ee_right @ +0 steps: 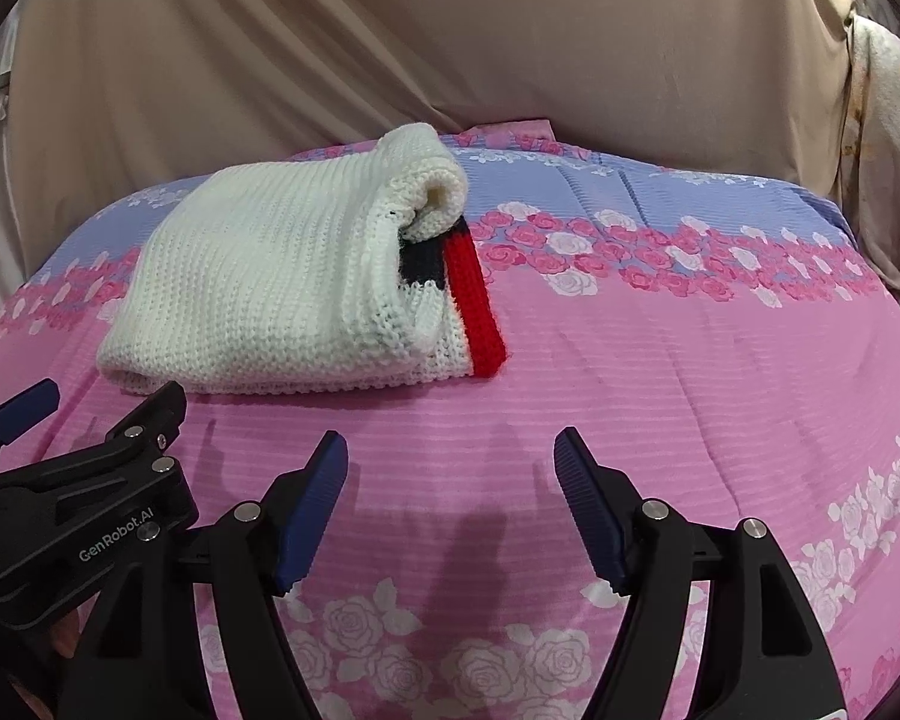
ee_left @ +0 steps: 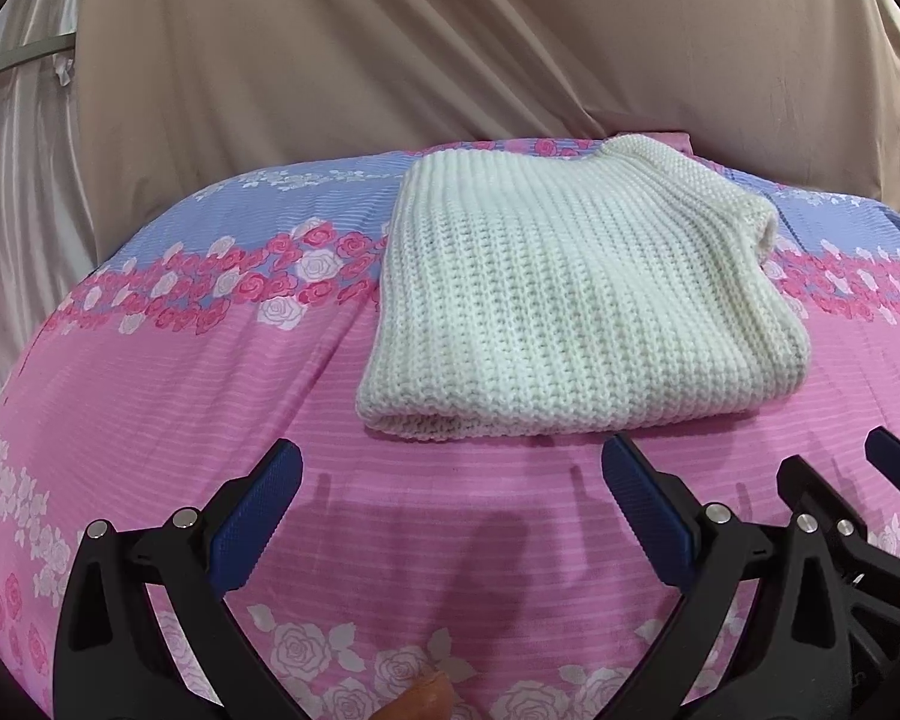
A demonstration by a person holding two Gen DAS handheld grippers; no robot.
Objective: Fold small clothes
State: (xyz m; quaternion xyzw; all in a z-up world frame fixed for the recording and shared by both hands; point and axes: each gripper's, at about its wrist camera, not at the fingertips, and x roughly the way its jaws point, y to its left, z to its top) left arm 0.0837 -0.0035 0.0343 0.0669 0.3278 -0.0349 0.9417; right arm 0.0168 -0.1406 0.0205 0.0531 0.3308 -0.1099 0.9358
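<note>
The white knit sweater [ee_left: 576, 306] lay folded toward the far edge of the floral bedspread [ee_left: 180, 396], its red stripe [ee_right: 477, 306] peeking out. Both the left gripper [ee_left: 450, 510] and right gripper [ee_right: 450, 498] hung empty, jaws apart. Tucking that stripe under would probably neaten it.

Bare bedspread [ee_right: 660, 372] lies open from 12 to 3 o'clock of the right gripper [ee_right: 450, 504]; folded sweater [ee_right: 282, 276] blocks 10 to 11, left gripper [ee_right: 84, 420] at 9.
</note>
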